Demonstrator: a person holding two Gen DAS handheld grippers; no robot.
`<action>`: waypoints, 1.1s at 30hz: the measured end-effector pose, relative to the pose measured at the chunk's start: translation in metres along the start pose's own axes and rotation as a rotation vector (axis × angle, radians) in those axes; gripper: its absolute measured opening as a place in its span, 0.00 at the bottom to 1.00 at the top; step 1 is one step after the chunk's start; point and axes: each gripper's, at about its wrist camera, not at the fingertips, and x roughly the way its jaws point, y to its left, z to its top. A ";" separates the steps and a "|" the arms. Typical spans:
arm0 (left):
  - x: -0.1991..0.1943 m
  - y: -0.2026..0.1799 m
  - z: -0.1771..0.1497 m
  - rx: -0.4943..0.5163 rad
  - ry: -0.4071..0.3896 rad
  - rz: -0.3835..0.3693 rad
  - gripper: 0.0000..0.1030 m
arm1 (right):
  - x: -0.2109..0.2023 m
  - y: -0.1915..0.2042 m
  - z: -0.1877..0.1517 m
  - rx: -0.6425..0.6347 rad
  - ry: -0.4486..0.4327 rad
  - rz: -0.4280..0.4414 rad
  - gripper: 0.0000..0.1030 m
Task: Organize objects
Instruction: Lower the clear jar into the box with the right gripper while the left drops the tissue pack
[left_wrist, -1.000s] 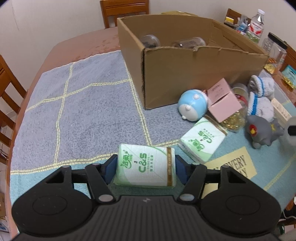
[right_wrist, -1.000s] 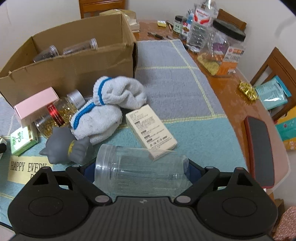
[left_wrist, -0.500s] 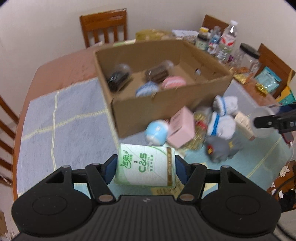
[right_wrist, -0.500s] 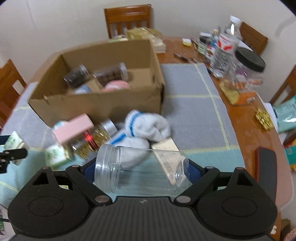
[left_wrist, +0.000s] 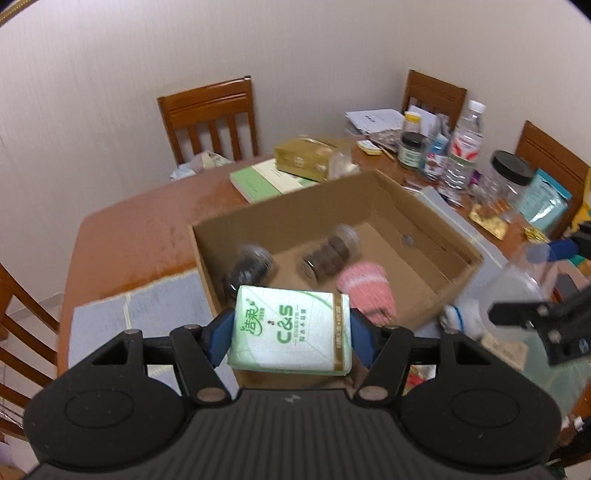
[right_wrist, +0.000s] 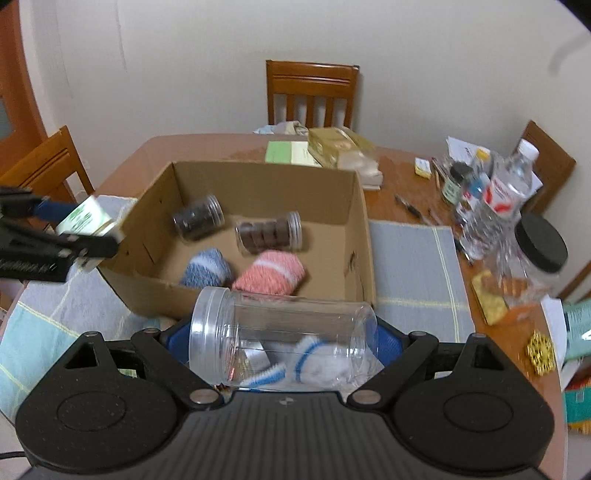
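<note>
Cardboard box: open-topped, filling the middle of both views on the cloth-covered table; the place where the loose items look bound.
Box contents: two dark-filled jars lying on their sides, a pink roll and a blue roll on the floor of the box.
Clear jar: empty, lying crosswise at lower centre of the right wrist view, grasped end to end by the right gripper, in front of the box's near wall.
Tissue pack: green and white, clamped by the left gripper at lower centre of the left wrist view, over the box's near edge.
Step in hand: both items appear to be carried toward the box.
Next move: likely bring each over bare floor at the right of the box, clear of the jars and rolls, lower, then release.
</note>
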 end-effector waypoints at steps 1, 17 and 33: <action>0.004 0.001 0.004 0.001 0.000 0.008 0.63 | 0.001 0.001 0.003 -0.005 -0.004 -0.001 0.92; 0.017 0.013 -0.010 -0.120 0.032 0.028 0.92 | 0.024 -0.006 0.035 -0.063 -0.018 0.023 0.92; 0.005 0.003 -0.034 -0.220 0.054 0.073 0.92 | 0.060 -0.012 0.069 -0.266 -0.014 0.127 0.92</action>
